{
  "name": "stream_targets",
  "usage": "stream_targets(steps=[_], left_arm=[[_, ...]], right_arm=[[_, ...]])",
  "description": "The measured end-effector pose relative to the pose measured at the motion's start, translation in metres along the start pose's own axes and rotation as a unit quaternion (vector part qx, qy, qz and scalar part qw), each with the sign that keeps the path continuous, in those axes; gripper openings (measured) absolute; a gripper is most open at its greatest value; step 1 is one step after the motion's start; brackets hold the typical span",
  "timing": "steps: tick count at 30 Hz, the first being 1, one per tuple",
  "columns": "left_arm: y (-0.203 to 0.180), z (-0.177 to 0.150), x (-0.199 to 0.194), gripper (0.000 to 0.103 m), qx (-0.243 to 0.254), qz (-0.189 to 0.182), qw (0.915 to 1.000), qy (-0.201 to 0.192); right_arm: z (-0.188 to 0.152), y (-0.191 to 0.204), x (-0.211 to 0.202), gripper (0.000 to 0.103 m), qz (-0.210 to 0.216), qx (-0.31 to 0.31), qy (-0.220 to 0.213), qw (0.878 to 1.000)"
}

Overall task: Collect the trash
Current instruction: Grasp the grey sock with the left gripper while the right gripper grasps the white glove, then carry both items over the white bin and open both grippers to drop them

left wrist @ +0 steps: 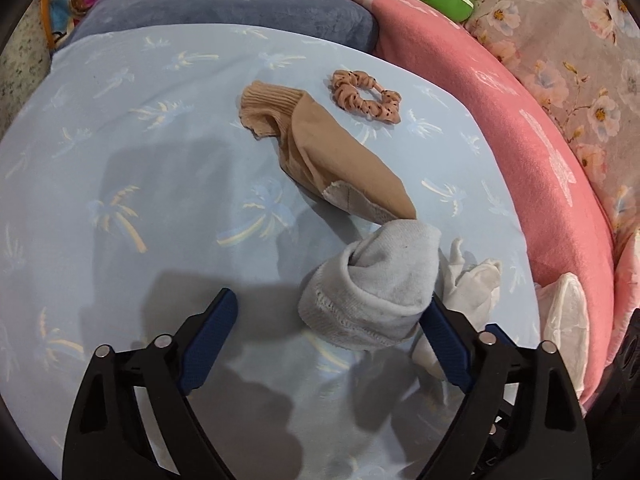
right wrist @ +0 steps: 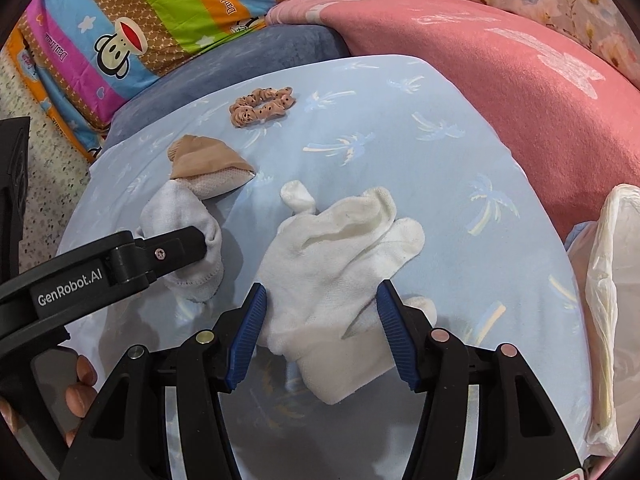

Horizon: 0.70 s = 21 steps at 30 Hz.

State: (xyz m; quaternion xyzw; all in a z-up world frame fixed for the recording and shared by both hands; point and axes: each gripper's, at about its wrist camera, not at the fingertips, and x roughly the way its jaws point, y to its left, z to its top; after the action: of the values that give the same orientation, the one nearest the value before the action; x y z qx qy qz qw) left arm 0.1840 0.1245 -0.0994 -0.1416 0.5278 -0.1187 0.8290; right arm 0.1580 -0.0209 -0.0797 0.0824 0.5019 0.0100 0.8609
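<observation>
On a light blue palm-print sheet [left wrist: 120,160] lie a tan sock [left wrist: 320,152], a tan dotted scrunchie [left wrist: 364,96], a rolled grey-white sock [left wrist: 372,292] and a white sock [right wrist: 340,256]. My left gripper [left wrist: 332,312] is open, the rolled sock between its fingers near the right one; it also shows in the right wrist view [right wrist: 200,248] against that sock [right wrist: 188,220]. My right gripper [right wrist: 322,300] is open, its jaws on either side of the white sock. The tan sock [right wrist: 208,168] and scrunchie [right wrist: 262,106] lie farther back.
A pink blanket [left wrist: 520,128] runs along the right side, a white plastic bag [right wrist: 608,300] at its foot. A grey-blue cushion [left wrist: 224,12] and a colourful cartoon-print quilt [right wrist: 132,28] lie at the back. Speckled floor [right wrist: 44,160] shows at the left.
</observation>
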Motion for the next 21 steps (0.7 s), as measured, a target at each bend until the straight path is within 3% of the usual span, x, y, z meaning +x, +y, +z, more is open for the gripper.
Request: stream_targets(steps=[3,8,9,12,21], left_arm=[[-0.005,-0.002,-0.001,0.064,0.007,-0.025,0.9996,0.01],[-0.014,-0.009,-0.006,0.042,0.02,-0.037,0.999,0.016],[-0.016,-0.01,-0.007,0.041,0.024,-0.035,0.999,0.015],[-0.021,-0.015,-0.013,0.037,0.032,-0.026,0.999,0.013],[-0.037,-0.023,-0.035,0.037,0.055,-0.002,0.9985,-0.007]], right_arm=[[-0.002,0.0,-0.001,0.049,-0.001,-0.001,0.0,1.0],[-0.006,0.002,-0.004,0.023,0.011,-0.004,0.012,1.0],[-0.008,0.002,-0.006,0.017,0.014,-0.004,0.014,1.0],[-0.012,0.002,-0.013,0.013,0.018,-0.004,0.013,1.0],[-0.018,-0.007,-0.05,0.011,0.02,0.005,-0.013,1.0]])
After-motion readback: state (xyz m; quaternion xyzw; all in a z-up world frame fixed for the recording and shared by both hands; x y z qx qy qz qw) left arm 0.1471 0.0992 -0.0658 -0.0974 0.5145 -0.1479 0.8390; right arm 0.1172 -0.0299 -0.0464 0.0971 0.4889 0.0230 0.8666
